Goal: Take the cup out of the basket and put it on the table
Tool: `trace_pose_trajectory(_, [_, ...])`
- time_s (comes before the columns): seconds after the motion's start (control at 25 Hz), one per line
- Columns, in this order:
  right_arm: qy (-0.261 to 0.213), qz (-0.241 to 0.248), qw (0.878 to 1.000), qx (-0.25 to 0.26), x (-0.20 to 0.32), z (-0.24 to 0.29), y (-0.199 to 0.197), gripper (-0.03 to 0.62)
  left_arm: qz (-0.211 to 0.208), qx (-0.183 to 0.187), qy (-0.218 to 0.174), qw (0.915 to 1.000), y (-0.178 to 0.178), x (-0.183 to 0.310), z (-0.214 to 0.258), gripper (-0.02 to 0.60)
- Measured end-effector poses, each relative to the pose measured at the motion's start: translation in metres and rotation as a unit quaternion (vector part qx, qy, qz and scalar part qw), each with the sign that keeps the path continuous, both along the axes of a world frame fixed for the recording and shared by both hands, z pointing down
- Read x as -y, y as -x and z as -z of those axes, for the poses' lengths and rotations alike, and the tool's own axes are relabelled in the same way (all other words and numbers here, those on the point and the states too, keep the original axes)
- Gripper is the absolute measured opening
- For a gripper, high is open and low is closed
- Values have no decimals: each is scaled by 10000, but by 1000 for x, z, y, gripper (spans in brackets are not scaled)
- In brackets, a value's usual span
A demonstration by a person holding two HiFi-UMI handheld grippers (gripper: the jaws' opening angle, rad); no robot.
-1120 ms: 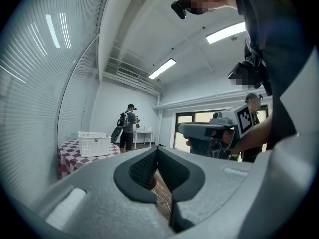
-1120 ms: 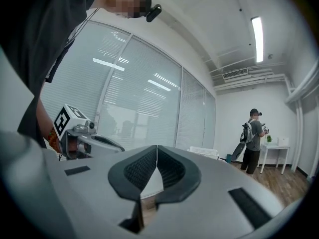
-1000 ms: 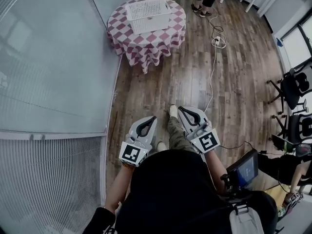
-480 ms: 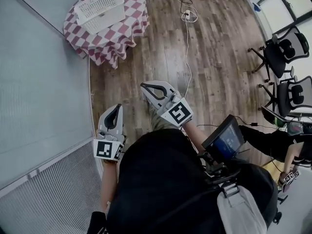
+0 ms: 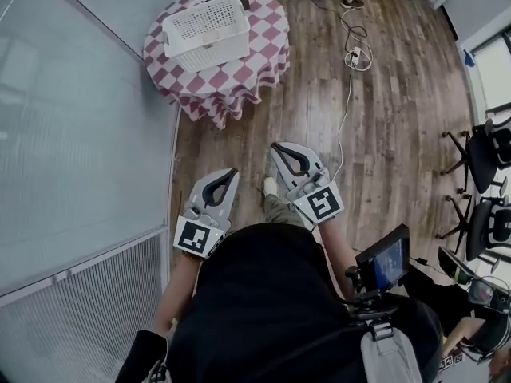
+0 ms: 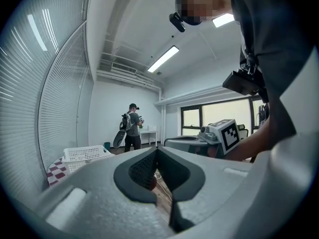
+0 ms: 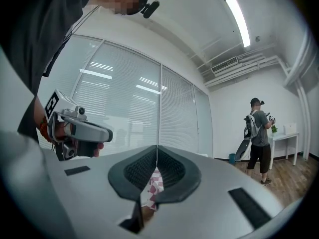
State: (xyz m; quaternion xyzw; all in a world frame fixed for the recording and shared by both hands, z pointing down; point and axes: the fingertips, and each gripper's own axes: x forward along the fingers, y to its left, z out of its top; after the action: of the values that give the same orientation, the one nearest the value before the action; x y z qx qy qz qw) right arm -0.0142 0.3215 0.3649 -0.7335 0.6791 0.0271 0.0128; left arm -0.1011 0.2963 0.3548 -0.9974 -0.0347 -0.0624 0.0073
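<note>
1. The left claw [image 6: 157, 149] is pinched shut, its tips meeting with nothing between them. It is held low in front of the person's body.
2. The right claw [image 7: 157, 147] is also closed tip to tip and empty. It sits just right of the left claw and a little further forward.
3. The white basket [image 5: 206, 32] stands well ahead of both claws, slightly left of the left claw. It rests on a round table [image 5: 239, 66] draped in a red-and-white checked cloth.
4. The cup cannot be made out in any view; the basket is too far off to see into.
5. Wooden floor [image 5: 391, 142] lies between the claws and the table. A white cable [image 5: 348, 102] runs along it ahead and right of the right claw.
6. Another person [image 7: 259, 133] stands far beyond the claws.
</note>
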Motion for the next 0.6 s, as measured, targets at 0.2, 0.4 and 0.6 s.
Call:
trace_pose_trajectory(0.2, [177, 91, 9997, -134, 23, -9, -46, 12, 202, -18, 118, 9997, -35, 25, -5, 5])
trace_pose_trajectory(0.4, [155, 346, 9986, -370, 60, 2, -70, 12, 480, -146, 262, 9984, -54, 57, -8, 6])
trace_pose_trajectory(0.6, [257, 610, 9962, -570, 103, 7, -80, 12, 662, -209, 387, 9968, -66, 97, -20, 6])
